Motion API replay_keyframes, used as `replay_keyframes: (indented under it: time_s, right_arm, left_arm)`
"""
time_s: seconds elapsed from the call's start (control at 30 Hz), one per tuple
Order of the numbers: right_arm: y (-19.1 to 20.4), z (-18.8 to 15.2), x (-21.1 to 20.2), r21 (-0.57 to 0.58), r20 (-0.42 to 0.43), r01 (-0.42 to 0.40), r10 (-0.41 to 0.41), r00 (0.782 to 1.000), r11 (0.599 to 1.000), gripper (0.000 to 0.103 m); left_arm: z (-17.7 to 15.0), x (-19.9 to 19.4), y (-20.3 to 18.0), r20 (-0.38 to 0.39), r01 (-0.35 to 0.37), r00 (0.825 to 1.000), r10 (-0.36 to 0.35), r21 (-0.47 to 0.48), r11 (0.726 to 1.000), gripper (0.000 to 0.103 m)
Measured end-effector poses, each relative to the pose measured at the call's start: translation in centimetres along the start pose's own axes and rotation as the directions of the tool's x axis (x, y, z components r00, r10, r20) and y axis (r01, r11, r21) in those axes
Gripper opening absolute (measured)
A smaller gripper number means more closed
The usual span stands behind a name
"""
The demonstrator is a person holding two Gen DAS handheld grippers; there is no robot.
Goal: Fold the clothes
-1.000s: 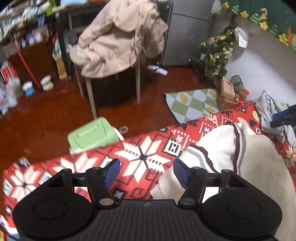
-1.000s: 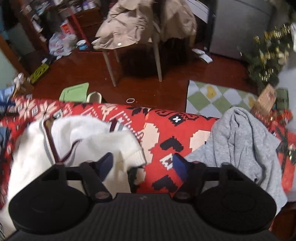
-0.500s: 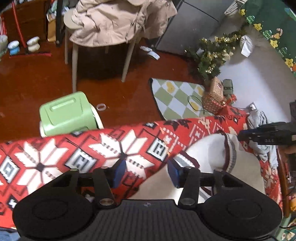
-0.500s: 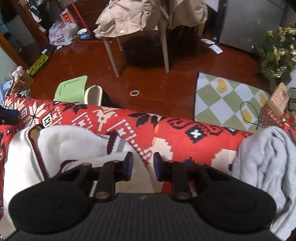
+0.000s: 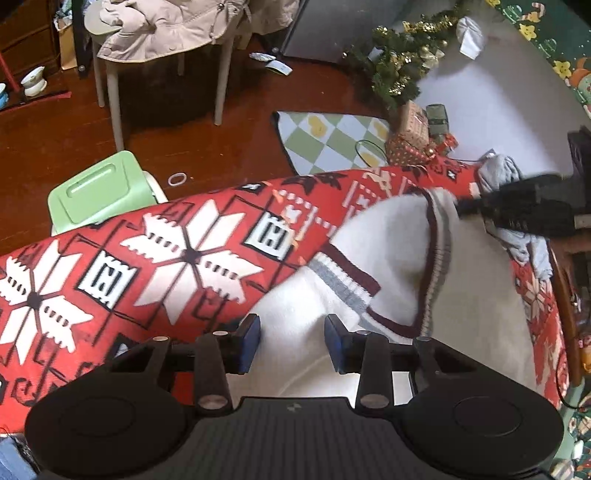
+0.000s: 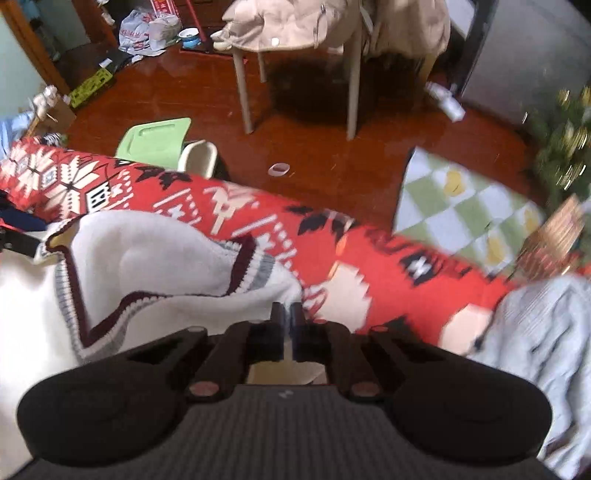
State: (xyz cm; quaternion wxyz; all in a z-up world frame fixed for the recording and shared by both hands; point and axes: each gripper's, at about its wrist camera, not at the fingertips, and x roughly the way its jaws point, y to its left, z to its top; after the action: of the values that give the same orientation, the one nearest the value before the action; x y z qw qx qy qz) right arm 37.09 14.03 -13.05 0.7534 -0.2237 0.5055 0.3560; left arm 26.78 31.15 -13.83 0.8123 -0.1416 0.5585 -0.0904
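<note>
A white knit sweater (image 5: 388, 251) with maroon and grey trim lies crumpled on the red patterned blanket (image 5: 177, 254). My left gripper (image 5: 291, 341) hovers low over the sweater's near-left part. Its jaws are closing, with white fabric between the blue pads (image 5: 249, 341) but not pinched. In the right wrist view the sweater (image 6: 155, 258) fills the left side. My right gripper (image 6: 288, 314) is shut on the sweater's right edge. That right gripper (image 5: 465, 206) also shows in the left wrist view, at the sweater's far corner.
A grey garment (image 6: 539, 332) lies on the blanket to the right of the sweater. Beyond the blanket's edge is a wooden floor with a green plastic stool (image 5: 99, 184), a chair draped with a beige coat (image 5: 177, 29), a checkered mat (image 5: 332, 140) and a small Christmas tree (image 5: 399, 70).
Both grippers came down closer to the sweater. The right jaws went from wide open to shut at the sweater's edge. The left jaws narrowed over the white fabric.
</note>
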Motion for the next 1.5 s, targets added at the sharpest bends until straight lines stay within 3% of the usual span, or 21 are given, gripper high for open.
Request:
replay_keyframes:
  time_s: [0.23, 0.33, 0.43, 0.5, 0.67, 0.8, 0.97, 1.13, 1.27, 1.33, 1.37, 1.5]
  right_arm:
    - [-0.6, 2.6, -2.7, 0.019, 0.159, 0.113, -0.114, 0.981, 0.993, 0.002]
    - [-0.7, 2.4, -1.8, 0.013, 0.113, 0.099, -0.100, 0.989, 0.995, 0.003]
    - [-1.0, 1.7, -1.7, 0.044, 0.090, 0.090, -0.094, 0.991, 0.995, 0.019]
    - [-1.1, 1.2, -2.5, 0.088, 0.110, 0.071, -0.081, 0.991, 0.994, 0.031]
    - [-0.2, 0.8, -5.0, 0.161, 0.152, -0.053, 0.029, 0.988, 0.986, 0.034]
    - [2.9, 1.5, -5.8, 0.159, 0.187, -0.161, 0.131, 0.974, 0.974, 0.036]
    - [8.6, 3.4, -5.4, 0.117, 0.207, -0.314, 0.286, 0.936, 0.942, 0.036]
    - [13.3, 3.0, -3.4, 0.175, 0.134, -0.413, 0.394, 0.909, 0.894, 0.036]
    - [14.8, 1.5, -0.6, 0.239, 0.031, -0.381, 0.385, 0.922, 0.893, 0.034]
    - [14.6, 0.5, 0.6, 0.268, -0.013, -0.342, 0.358, 0.933, 0.901, 0.025]
    - [14.2, -0.1, 0.9, 0.278, -0.020, -0.333, 0.352, 0.936, 0.901, 0.015]
    - [12.4, -2.1, 1.1, 0.321, -0.004, -0.347, 0.367, 0.930, 0.881, 0.010]
  left_arm:
    - [-1.2, 0.2, -2.5, -0.011, 0.028, 1.000, -0.028, 0.033, 0.999, 0.037]
    - [-1.7, 0.1, -2.7, 0.002, 0.018, 1.000, -0.018, 0.010, 1.000, 0.037]
    - [-1.7, -0.8, -1.9, 0.031, 0.023, 0.999, -0.021, -0.058, 0.998, 0.040]
    - [-1.8, -1.6, -1.1, 0.057, 0.027, 0.998, -0.021, -0.099, 0.995, 0.043]
    - [-2.0, -3.5, 2.3, 0.122, 0.093, 0.991, -0.061, -0.278, 0.956, 0.044]
    - [-2.0, -1.9, 3.1, 0.059, 0.125, 0.992, -0.112, -0.318, 0.940, 0.044]
    - [-2.8, -0.8, 0.8, 0.035, 0.165, 0.986, -0.162, -0.272, 0.948, 0.044]
    - [-3.9, -0.9, -1.5, 0.048, 0.214, 0.977, -0.208, -0.234, 0.948, 0.044]
    - [-5.4, 0.0, -2.5, 0.031, 0.273, 0.961, -0.275, -0.264, 0.925, 0.044]
    - [-6.2, 0.1, -3.2, 0.021, 0.285, 0.957, -0.289, -0.262, 0.922, 0.044]
    - [-6.5, 0.0, -3.3, 0.021, 0.290, 0.955, -0.296, -0.266, 0.919, 0.044]
    - [-7.2, -1.0, -2.9, 0.052, 0.290, 0.956, -0.288, -0.292, 0.911, 0.044]
